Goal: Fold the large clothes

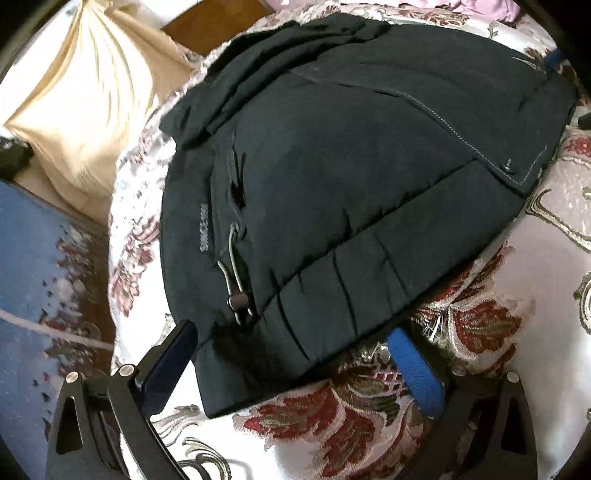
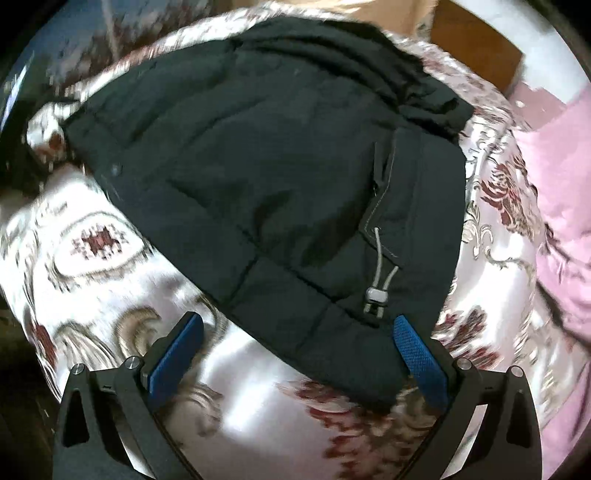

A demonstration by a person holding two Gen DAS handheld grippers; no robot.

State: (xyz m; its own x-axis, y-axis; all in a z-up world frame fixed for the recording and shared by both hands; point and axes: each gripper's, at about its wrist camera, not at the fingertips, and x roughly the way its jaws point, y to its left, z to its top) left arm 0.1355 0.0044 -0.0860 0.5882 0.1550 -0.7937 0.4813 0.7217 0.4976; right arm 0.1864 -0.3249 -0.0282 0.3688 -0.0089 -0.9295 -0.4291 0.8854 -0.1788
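Note:
A large dark padded jacket (image 1: 351,155) lies folded on a floral satin bedspread (image 1: 369,417). It also fills the right wrist view (image 2: 266,166). My left gripper (image 1: 291,343) is open, its blue pads on either side of the jacket's near hem corner, by a grey drawcord with a toggle (image 1: 236,299). My right gripper (image 2: 297,328) is open too, straddling the other hem corner, next to a grey drawcord toggle (image 2: 375,295). Neither gripper clamps the cloth. The right wrist view is motion-blurred.
A cream satin pillow (image 1: 85,107) lies to the left of the jacket. A wooden headboard (image 1: 210,26) shows behind it. A blue patterned floor (image 1: 33,258) lies beyond the bed's left edge. Pink fabric (image 2: 561,206) lies at the right.

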